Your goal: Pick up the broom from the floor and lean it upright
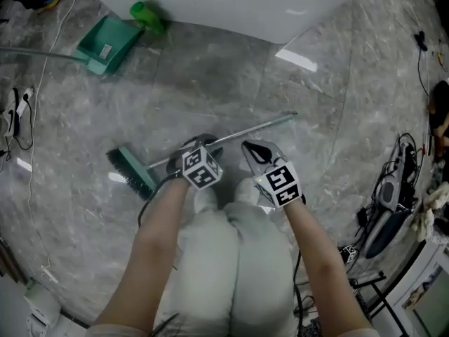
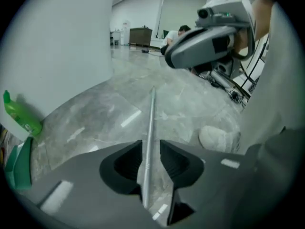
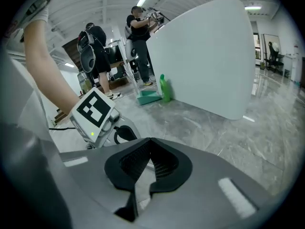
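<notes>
You're straddling the green-headed, silver-metal-handled broom (image 1: 252, 129), lying toward two o'clock, with left gripper (image 2: 151, 146), jaws apart, not pinching, right gripper (image 3: 148, 144) sitting closed, empty.

Green-headed broom (image 1: 245, 131) flat on grey floor, metal handle toward upper right.

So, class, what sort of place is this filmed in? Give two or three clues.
Probably a large open workshop or lab hall: a polished grey stone-look floor, a tall white partition, tangled cables along the edge, and people standing at equipment behind.
</notes>
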